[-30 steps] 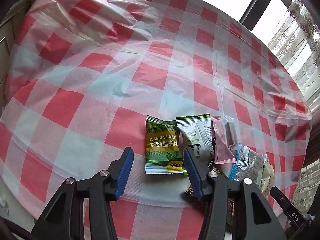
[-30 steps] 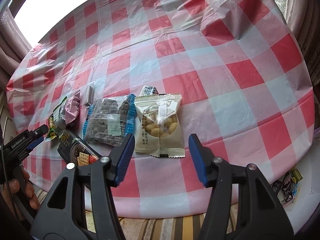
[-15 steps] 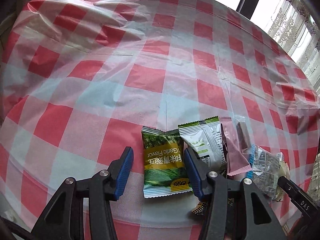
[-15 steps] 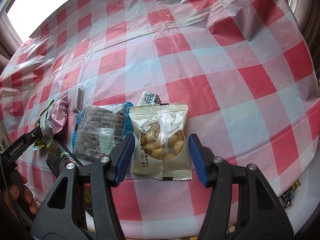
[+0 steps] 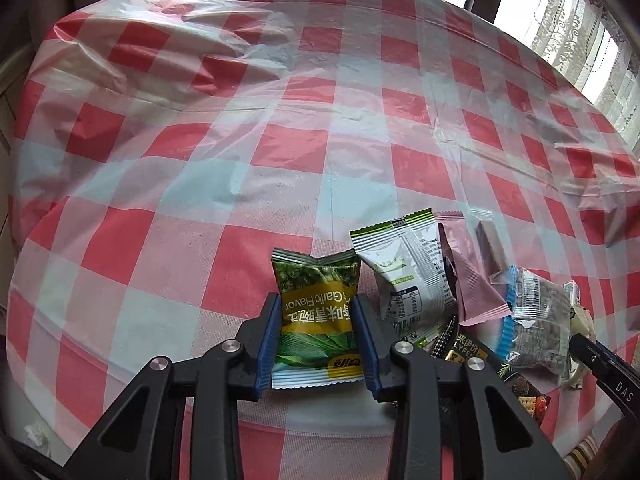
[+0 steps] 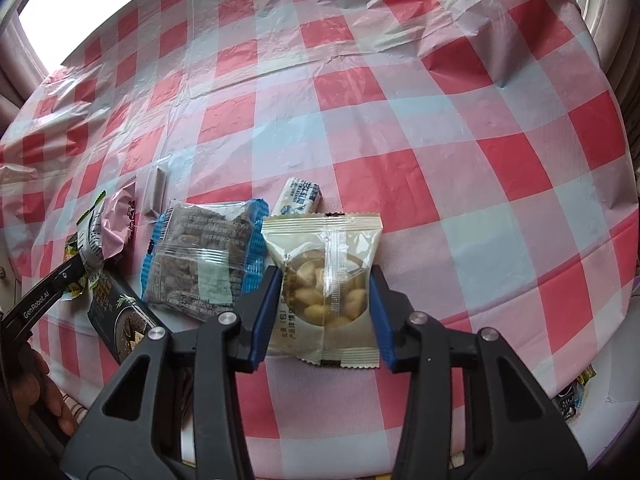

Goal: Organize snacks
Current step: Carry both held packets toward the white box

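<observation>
A green garlic-flavour packet [image 5: 316,280] lies on the red-checked tablecloth [image 5: 280,140]. My left gripper [image 5: 317,320] straddles it. Its jaws are closing and both blue pads press the packet's sides, crumpling its top. In the right wrist view a beige packet of yellow nuts [image 6: 320,248] sits between the fingers of my right gripper [image 6: 325,292]. Those jaws are closing too, and the pads touch both of its edges. Both packets rest on the cloth.
Between the two held packets lie a white-green packet [image 5: 404,276], a pink one [image 5: 468,276], a small brown bar [image 5: 490,248], a blue-edged clear packet [image 6: 200,260], a white-blue sachet [image 6: 300,196] and a black cracker packet [image 6: 120,320]. The table's near edge is just below the grippers.
Both grippers have come forward over their packets. Their jaws have narrowed from well apart to touching the packets' sides.
</observation>
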A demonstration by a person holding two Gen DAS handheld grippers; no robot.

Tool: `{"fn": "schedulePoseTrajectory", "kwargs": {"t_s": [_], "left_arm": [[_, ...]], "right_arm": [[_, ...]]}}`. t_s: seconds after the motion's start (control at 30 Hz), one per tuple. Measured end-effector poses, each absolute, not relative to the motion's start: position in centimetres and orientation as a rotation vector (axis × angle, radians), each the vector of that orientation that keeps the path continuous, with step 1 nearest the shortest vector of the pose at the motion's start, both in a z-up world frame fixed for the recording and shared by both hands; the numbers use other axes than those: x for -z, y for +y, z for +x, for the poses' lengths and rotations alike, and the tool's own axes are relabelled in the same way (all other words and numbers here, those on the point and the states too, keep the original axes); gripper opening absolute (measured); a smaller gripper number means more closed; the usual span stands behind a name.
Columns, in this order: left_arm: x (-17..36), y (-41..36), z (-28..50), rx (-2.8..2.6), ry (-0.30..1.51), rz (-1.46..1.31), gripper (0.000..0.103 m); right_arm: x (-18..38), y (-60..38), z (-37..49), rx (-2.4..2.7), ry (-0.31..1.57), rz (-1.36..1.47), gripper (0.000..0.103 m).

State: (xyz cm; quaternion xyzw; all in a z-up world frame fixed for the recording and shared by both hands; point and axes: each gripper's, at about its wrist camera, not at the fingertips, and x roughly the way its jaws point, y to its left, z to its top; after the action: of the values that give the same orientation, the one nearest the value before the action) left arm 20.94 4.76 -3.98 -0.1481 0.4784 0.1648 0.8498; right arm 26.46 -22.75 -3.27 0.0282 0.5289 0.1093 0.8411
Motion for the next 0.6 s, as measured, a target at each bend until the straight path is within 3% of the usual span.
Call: {"fn": "schedulePoseTrajectory", "kwargs": {"t_s": [0.6], "left_arm": [[0.3,0.9,16.0,-0.415,0.978,-0.201,0.036]], "right_arm": [[0.1,-28.4,20.5,-0.328,1.044,0.225,0.045]]}}
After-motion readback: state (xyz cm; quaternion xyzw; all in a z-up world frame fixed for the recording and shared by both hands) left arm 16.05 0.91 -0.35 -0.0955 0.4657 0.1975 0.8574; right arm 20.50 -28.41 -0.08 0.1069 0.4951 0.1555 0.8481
